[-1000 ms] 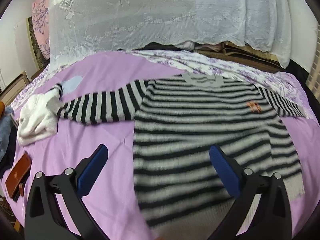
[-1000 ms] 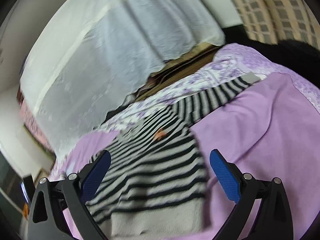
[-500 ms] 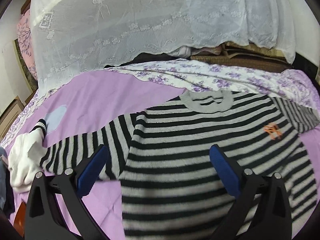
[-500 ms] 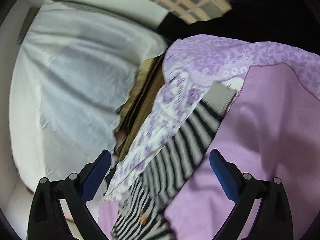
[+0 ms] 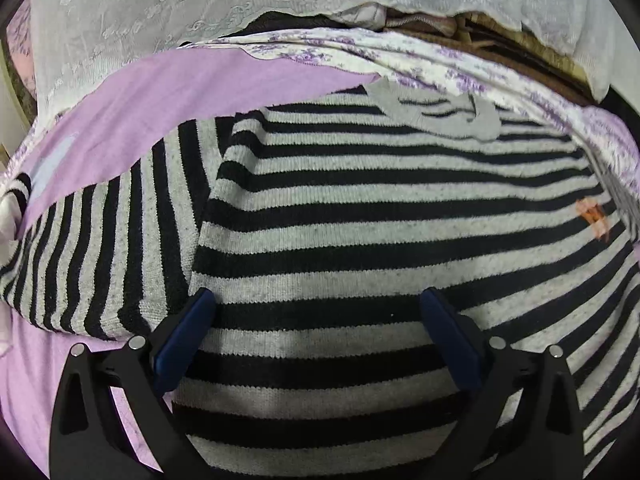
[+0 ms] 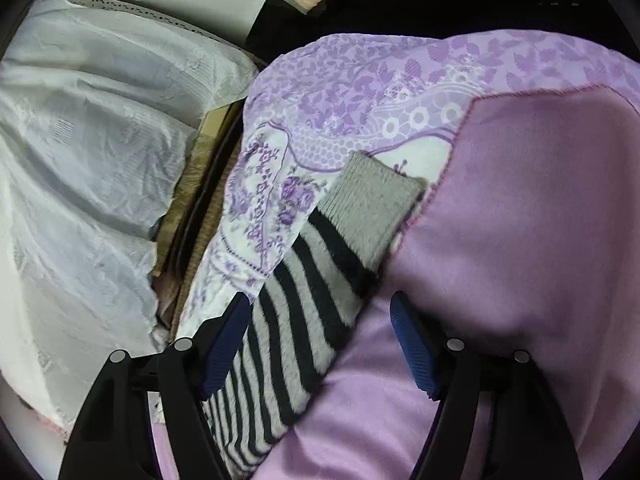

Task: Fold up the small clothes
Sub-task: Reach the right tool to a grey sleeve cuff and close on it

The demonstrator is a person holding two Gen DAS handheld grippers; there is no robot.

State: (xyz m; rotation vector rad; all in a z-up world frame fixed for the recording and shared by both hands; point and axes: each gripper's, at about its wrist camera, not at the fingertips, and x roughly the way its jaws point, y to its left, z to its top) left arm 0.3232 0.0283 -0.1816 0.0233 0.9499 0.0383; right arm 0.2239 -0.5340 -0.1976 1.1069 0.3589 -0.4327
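Sweater [image 5: 360, 240] spread flat on the bed, one garment, two grippers low over it.

One black-and-grey striped sweater lies face up on the lilac blanket [image 5: 200, 84], its grey collar [image 5: 440, 116] toward the bed's far edge, where a flowered sheet [image 5: 460, 64] and white lace cloth [image 5: 160, 8] show. One small orange badge [image 5: 594, 216] sits on the chest. The left gripper [image 5: 320, 340] hovers right over the body near the armpit seam, jaws spread wide, nothing pinched. Over in the right wrist view, the right gripper [image 6: 320, 340] straddles one sleeve [image 6: 296, 320], whose grey cuff [image 6: 372, 208] lies across the line between flowered sheet and blanket; those jaws are closing, with sleeve between them, pads not yet pressing.
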